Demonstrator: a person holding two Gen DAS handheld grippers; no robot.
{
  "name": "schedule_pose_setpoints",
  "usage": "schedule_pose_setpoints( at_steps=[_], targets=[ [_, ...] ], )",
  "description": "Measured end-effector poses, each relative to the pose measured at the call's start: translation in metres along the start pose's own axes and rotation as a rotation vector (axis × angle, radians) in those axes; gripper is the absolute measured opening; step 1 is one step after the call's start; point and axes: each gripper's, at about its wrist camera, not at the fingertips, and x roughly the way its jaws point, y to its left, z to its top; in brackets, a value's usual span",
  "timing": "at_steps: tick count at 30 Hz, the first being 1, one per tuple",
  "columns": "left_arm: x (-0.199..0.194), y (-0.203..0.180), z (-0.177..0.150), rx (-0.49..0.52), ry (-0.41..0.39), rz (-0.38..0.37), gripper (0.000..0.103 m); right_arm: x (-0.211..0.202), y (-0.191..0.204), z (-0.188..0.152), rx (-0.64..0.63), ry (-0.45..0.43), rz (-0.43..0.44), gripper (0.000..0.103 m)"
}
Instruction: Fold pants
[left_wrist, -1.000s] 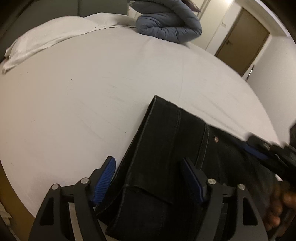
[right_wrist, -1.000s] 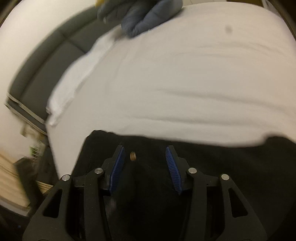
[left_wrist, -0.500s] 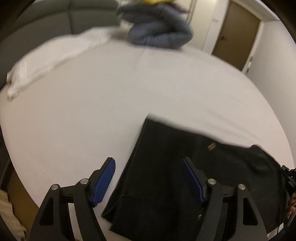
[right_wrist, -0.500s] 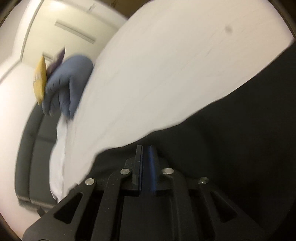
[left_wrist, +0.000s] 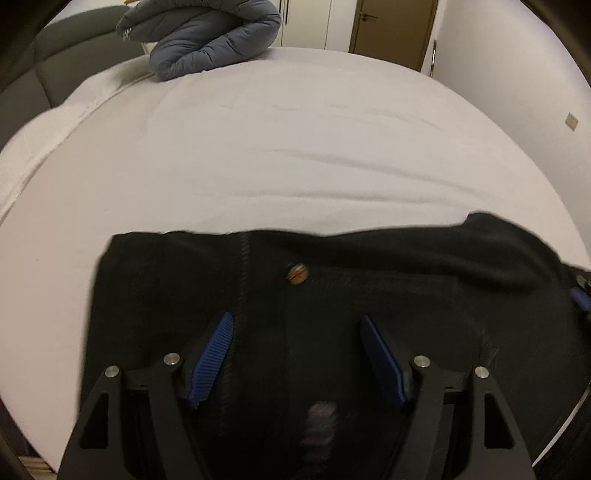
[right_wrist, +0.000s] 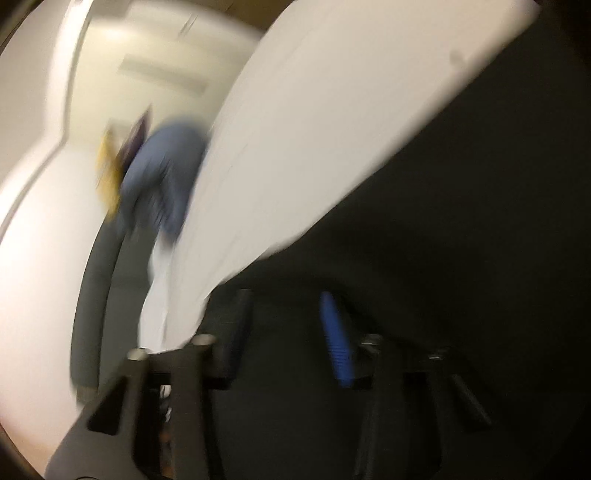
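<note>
Your left gripper (left_wrist: 295, 347) has its jaws wide apart, hovering over the black pants (left_wrist: 369, 295), which lie bunched on the near edge of the white bed (left_wrist: 295, 147); brass button (left_wrist: 296, 273) sits just ahead. Blue puffer jacket (left_wrist: 207, 40) at the far side. Your right gripper (right_wrist: 284, 332): view blurred, jaws apart over the pants' dark fabric

Bed (left_wrist: 295, 147), white sheet, bearing: black pants (left_wrist: 369, 295) folded at the near edge, grey-blue puffer jacket (left_wrist: 207, 40) bundled at the far side, white pillow (left_wrist: 48, 133) at left.
</note>
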Motion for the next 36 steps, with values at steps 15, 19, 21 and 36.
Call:
schedule_pose_setpoints(
  at_steps=[15, 19, 21, 36],
  targets=[
    [0.006, -0.131, 0.020, 0.109, 0.022, -0.143, 0.080, -0.058, -0.023, 0.024, 0.039, 0.019, 0.083, 0.063],
    [0.014, -0.125, 0.007, 0.096, 0.023, -0.140, 0.077, -0.078, -0.058, 0.055, 0.111, -0.028, 0.095, 0.027],
    [0.013, -0.126, 0.008, 0.126, 0.027, -0.119, 0.072, -0.107, -0.100, 0.075, 0.147, -0.093, 0.018, 0.000],
    [-0.016, -0.154, -0.003, 0.080, -0.002, -0.206, 0.067, -0.217, -0.121, 0.051, 0.096, -0.133, 0.117, 0.015]
  ],
)
